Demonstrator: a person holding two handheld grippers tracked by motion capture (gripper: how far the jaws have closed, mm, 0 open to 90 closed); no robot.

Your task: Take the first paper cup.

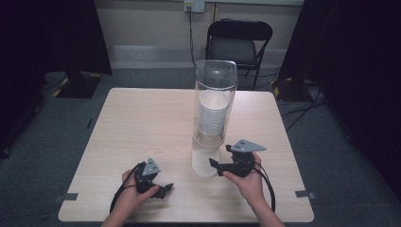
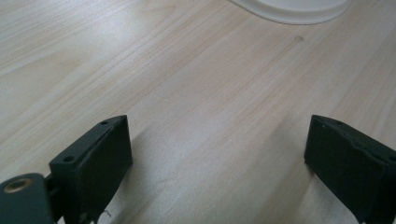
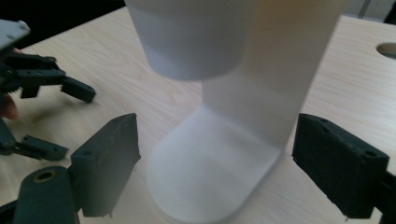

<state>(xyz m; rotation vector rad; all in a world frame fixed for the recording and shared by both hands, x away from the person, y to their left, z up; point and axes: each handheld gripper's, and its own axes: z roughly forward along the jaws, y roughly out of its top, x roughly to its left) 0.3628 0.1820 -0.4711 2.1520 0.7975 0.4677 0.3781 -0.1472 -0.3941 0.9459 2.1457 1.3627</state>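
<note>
From the high view, a tall clear cup dispenser [image 1: 213, 116] stands near the middle of the pale wooden table [image 1: 142, 123], a stack of white cups [image 1: 212, 117] inside its tube and a white base at its foot. The right claw [image 1: 215, 164] sits at about four o'clock from the base, its tips just beside the white foot. The left claw [image 1: 163, 189] rests near the table's front edge, at about eight o'clock from the dispenser and well apart from it.

In the left gripper view, the jaws stand wide apart over bare wood, with the rim of the white base [image 2: 292, 9] at one o'clock.

In the right gripper view, the jaws are spread on either side of the white base [image 3: 210, 177], not touching it; the lowest cup [image 3: 191, 37] hangs at twelve o'clock. The left claw [image 3: 58, 116], open, shows at nine o'clock.
</note>
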